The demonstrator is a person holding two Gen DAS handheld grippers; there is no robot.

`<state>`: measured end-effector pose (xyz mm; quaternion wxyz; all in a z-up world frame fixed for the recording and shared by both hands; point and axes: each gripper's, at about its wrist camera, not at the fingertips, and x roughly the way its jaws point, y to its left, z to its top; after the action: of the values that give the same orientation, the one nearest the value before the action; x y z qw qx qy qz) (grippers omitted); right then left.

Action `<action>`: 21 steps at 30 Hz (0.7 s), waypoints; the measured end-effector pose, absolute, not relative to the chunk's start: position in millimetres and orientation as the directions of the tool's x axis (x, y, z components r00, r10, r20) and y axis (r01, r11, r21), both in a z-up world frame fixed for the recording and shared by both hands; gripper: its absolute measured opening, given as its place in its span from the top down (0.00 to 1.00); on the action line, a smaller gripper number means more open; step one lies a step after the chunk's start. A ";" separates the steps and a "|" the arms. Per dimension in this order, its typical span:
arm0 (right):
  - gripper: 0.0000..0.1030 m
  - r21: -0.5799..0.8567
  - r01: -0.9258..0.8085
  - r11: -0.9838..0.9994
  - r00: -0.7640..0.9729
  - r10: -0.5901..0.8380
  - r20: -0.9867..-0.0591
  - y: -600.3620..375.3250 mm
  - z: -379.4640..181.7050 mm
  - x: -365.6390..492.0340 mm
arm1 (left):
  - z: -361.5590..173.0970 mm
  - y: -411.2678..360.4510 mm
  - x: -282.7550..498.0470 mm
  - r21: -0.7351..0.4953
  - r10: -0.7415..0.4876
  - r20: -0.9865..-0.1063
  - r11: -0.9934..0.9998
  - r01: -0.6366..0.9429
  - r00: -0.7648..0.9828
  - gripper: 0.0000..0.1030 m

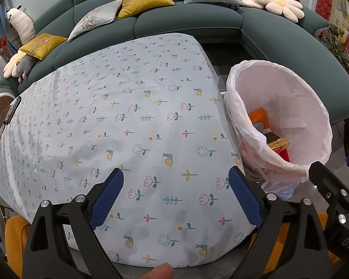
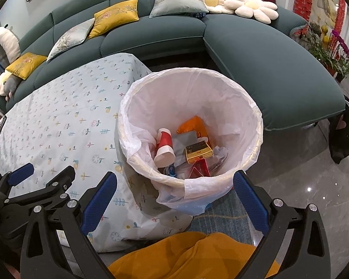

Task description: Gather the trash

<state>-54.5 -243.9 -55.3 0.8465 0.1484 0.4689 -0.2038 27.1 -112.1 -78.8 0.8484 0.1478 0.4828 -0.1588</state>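
Both claws are spread wide and grip nothing. We see the left claw (image 1: 176,197) hover over the flowered cloth (image 1: 118,121) on the table, with bare cloth between its blue pads (image 1: 107,200). Our right claw (image 2: 174,200) hangs just above the near rim of the bin (image 2: 256,125), which stands beside the table's right edge, its white liner (image 2: 193,188) folded over the rim. Trash lies at the bottom of the bin, ahead of and below the right claw: a red-and-white cup (image 2: 164,147), a yellow box (image 2: 199,153), an orange wrapper (image 2: 193,124) and crumpled scraps. An orange fabric (image 2: 193,255) lies nearest us, under that claw. Beyond the table and bin curves a green sofa (image 2: 263,69) with cushions (image 2: 115,16).
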 end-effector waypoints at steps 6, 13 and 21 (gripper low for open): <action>0.06 0.065 0.490 0.869 0.471 -0.202 -0.859 -245.5 -57.7 -54.3 | -79.0 -113.8 27.6 0.097 -0.126 -0.865 0.908 0.408 0.486 0.15; 0.06 0.059 0.491 0.869 0.468 -0.206 -0.859 -245.0 -57.7 -54.2 | -78.1 -113.9 28.1 0.095 -0.126 -0.863 0.911 0.401 0.490 0.15; 0.06 0.051 0.487 0.872 0.467 -0.211 -0.858 -242.6 -58.0 -53.9 | -76.6 -111.8 27.5 0.096 -0.123 -0.860 0.914 0.394 0.496 0.15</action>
<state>-53.9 -242.6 -58.0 0.8440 0.1461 0.4727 -0.2070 27.5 -111.8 -76.6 0.8532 0.1414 0.4786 -0.1516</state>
